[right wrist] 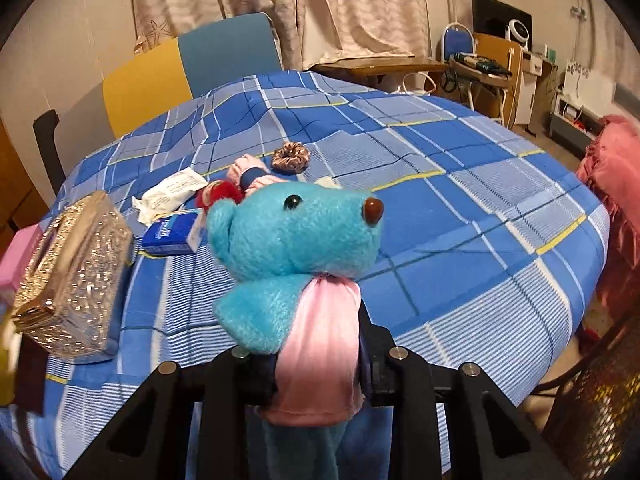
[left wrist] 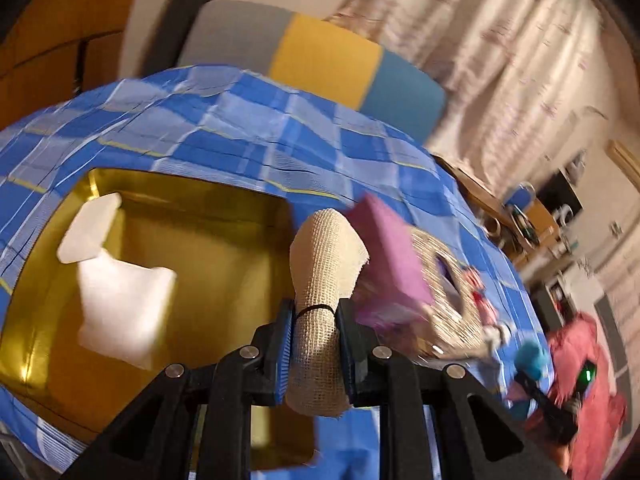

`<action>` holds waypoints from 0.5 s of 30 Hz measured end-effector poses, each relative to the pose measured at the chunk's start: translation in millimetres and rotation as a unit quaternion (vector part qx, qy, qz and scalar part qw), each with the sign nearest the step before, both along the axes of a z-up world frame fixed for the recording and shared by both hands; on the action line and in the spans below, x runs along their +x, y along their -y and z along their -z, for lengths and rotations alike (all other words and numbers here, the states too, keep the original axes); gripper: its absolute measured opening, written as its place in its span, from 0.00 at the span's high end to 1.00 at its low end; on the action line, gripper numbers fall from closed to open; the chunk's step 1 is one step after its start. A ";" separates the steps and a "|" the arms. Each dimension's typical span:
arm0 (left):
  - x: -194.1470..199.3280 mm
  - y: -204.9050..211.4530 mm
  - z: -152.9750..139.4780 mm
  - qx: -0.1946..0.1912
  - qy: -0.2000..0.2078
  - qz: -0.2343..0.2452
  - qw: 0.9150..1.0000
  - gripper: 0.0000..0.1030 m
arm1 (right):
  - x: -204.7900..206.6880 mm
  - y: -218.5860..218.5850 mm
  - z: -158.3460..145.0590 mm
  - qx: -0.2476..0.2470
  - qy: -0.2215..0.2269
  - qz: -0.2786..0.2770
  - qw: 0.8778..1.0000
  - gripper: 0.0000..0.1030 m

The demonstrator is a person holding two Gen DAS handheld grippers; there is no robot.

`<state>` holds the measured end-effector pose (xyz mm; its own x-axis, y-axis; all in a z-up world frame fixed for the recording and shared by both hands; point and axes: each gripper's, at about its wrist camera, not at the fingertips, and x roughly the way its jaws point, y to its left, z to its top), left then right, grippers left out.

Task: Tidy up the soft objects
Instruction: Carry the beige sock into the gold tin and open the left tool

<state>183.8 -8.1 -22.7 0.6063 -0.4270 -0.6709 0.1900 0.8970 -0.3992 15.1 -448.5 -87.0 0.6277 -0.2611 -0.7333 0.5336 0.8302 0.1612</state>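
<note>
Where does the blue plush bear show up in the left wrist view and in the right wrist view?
Left wrist: blue plush bear small, blurred, lower right, near the table edge.
Right wrist: centre foreground, held in the right gripper.
Shared landmark: glittery gold box on the blue checked cloth.

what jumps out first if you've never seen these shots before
In the right wrist view, a bright blue plush bear with a pink scarf fills the centre, clamped in the right claw above the blue checked tablecloth. In the left wrist view, the left claw grips a beige burlap pouch beside a gold box that holds white pads.
</note>
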 end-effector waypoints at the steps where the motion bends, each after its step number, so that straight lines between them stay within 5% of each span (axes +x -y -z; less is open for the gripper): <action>1: 8.7 -7.8 3.3 0.002 -0.005 -0.013 1.000 0.81 | -1.5 -2.9 0.0 0.002 0.000 0.001 1.000 0.70; 15: 91.6 -72.8 46.2 0.051 -0.062 -0.105 0.991 0.81 | -13.5 -44.1 -6.2 0.026 0.006 -0.006 1.000 0.70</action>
<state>275.3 64.7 -68.9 0.5848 -0.2263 -0.7790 -0.0501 0.9484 -0.3132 1.6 -404.5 -80.8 0.6392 -0.2151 -0.7383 0.5221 0.8263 0.2112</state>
